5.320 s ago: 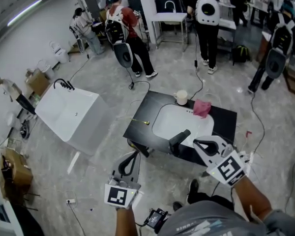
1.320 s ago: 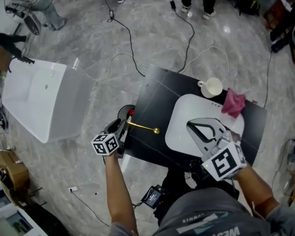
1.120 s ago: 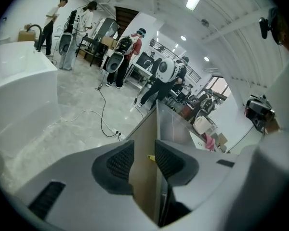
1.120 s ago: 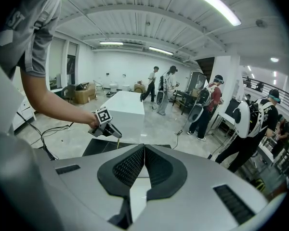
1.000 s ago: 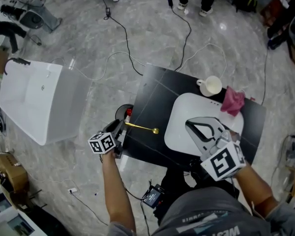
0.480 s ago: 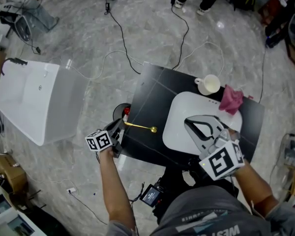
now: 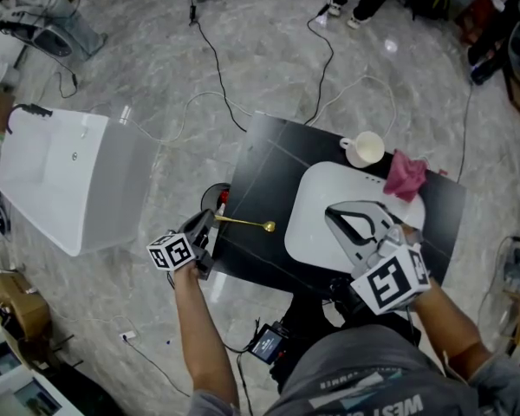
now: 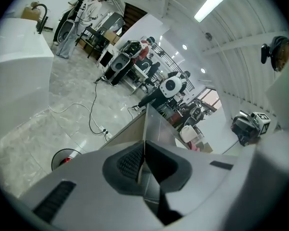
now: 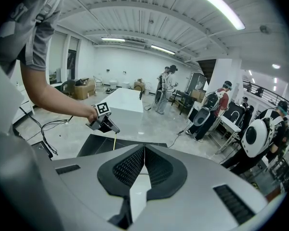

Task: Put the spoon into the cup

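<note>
left gripper point(image 8: 144, 150) closing, perhaps on something

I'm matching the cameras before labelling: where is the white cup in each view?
Head view: white cup at the black table's far edge, near the pink cloth.
Left gripper view: small, right of centre, above the jaws.
Right gripper view: not in it.
Shared landmark: the black table.

White capitals, cut off by the lower edge of the head view, are seen on the person's grey shirt point(image 7: 355, 395); only "WEST" can be read. Black-and-white square markers, bearing no letters or numbers, are shown on the left cube point(image 7: 172, 251) of the left gripper point(image 7: 210, 220), lower left, and the right cube point(image 7: 390, 282) of the right gripper point(image 7: 331, 217), lower right. No other writing can be made out.
</note>
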Tool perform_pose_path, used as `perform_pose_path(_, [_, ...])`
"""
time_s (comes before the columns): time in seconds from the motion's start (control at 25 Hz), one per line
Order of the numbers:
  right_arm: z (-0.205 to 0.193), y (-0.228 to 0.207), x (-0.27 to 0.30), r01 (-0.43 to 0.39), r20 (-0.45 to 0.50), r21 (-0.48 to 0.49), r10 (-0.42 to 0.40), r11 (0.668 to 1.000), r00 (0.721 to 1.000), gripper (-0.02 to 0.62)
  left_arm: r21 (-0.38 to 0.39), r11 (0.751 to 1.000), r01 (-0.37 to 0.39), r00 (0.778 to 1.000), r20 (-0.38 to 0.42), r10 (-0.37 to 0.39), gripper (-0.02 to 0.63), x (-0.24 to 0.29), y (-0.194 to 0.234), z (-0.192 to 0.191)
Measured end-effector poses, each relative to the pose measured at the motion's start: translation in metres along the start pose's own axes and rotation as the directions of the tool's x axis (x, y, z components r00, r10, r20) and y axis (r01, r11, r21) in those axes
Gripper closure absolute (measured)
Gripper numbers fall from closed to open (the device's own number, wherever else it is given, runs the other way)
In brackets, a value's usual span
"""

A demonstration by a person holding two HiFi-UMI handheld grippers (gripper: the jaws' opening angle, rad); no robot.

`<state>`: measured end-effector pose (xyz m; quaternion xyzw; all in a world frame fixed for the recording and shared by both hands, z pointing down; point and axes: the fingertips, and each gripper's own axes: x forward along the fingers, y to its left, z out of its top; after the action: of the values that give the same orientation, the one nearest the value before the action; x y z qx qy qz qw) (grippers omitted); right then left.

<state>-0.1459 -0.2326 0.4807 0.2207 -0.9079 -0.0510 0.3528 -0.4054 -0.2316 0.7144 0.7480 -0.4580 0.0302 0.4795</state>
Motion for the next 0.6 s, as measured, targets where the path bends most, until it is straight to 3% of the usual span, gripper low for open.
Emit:
perform_pose_path(0.28, [0.002, -0.002, -0.014, 0.010, 0.025, -0.004, -0.010, 1.000, 1.000, 0.565, 0.014, 1.000, 0.019, 0.994, 0.104, -0.021, 0.604, -0.014, -0.037, 0.028])
perform_pose_path(0.6, [0.005, -0.009, -0.039, 0.037, 0.065, -0.003, -0.036, 0.999, 0.997, 0.565, 0.122, 0.992, 0.017, 0.983, 0.180, -0.039, 0.606, -0.024, -0.093, 0.056])
